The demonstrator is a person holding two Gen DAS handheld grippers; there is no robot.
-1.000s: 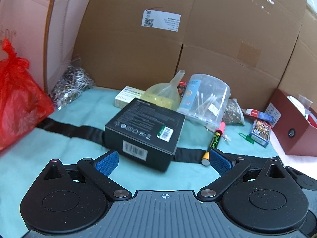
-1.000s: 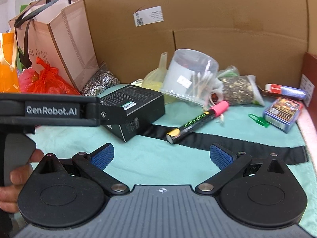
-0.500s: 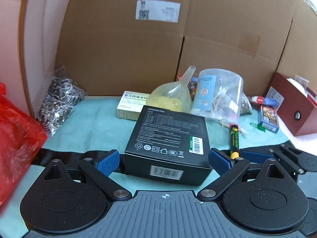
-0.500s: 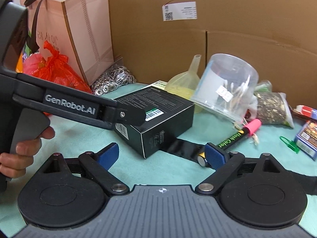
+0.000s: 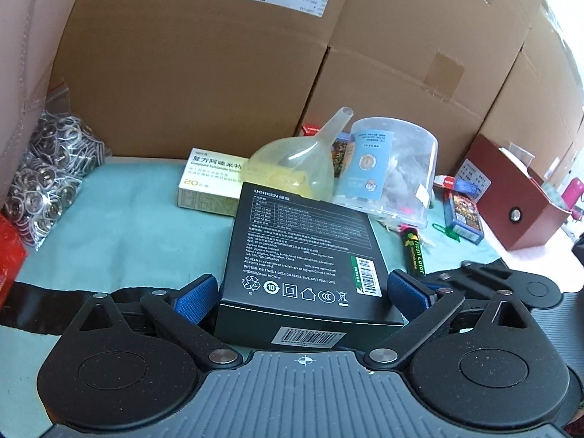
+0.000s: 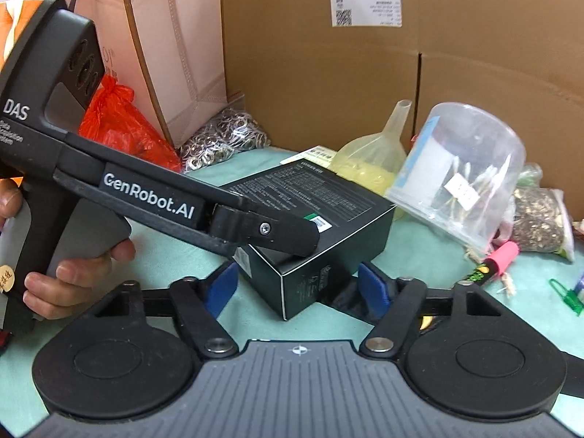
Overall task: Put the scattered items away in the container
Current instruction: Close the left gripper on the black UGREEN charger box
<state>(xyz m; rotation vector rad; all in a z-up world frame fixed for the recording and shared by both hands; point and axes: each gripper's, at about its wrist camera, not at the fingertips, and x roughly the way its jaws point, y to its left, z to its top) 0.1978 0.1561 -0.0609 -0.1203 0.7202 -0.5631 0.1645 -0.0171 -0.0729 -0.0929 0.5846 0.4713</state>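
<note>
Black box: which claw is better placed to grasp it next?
Left. The left claw straddles the black box squarely, a pad beside each side wall. The right claw, which has just been closing, faces only a corner edge.

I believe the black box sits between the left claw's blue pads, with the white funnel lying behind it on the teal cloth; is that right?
Nearly. The left wrist view shows the black box between the left claw's blue pads on the teal cloth, but the funnel behind it is translucent yellow, not white.
</note>
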